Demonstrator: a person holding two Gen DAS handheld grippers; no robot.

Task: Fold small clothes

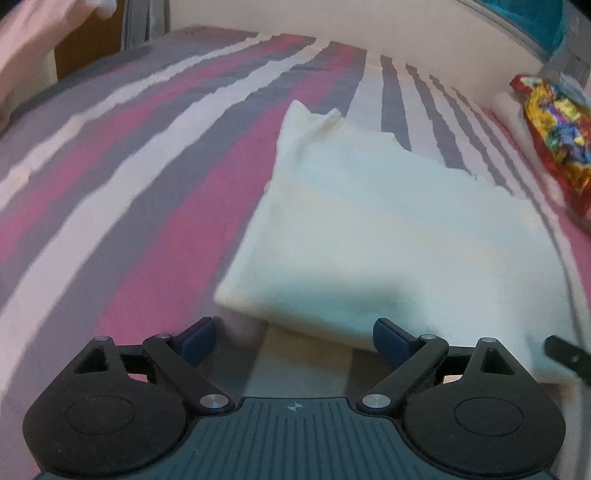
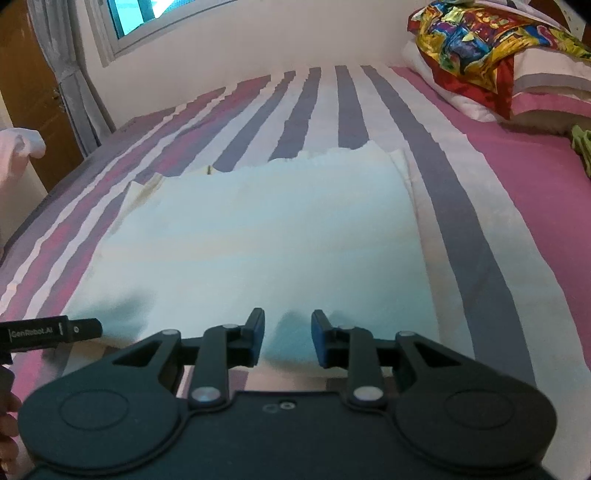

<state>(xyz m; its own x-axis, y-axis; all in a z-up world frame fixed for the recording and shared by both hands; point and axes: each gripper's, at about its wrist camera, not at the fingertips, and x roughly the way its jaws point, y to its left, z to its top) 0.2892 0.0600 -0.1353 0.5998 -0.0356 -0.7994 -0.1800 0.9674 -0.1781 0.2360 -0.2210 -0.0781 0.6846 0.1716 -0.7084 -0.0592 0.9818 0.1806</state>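
A: Two grippers, one cloth [image 1: 388,229]. Where exactly?

B: Flat on the striped sheet [image 1: 129,184], mid-bed. Looks folded already: rounded, doubled near edge, layers showing at the far corners.

A: And the left gripper [image 1: 295,336]?

B: Spread wide, nothing between the pads. Hangs over the cloth's near left corner. Probably held that wide to take in the thick folded edge, or perhaps to clear it; hard to say which.

A: Right gripper [image 2: 288,334]?

B: Much narrower gap, yet open too: pads apart, pinching nothing, cloth visible beyond the gap. Sits at the near edge, further toward the cloth's right end.

A: Why one at each end?

B: Likely to lift or press both ends together and keep the next fold square. Only a judgement.

A: Anything in one view and not the other?

B: Left view: best look at the plump near fold and the pointed far corner, with mere slivers of the room. Right view: whole width of the cloth, plus window [image 2: 147,18], door [image 2: 29,74], pillow [image 2: 546,92] under gaudy fabric [image 2: 472,44], and a green scrap [image 2: 581,144] at the far right. Shows also one black finger of the left gripper poking in beside the cloth's corner.
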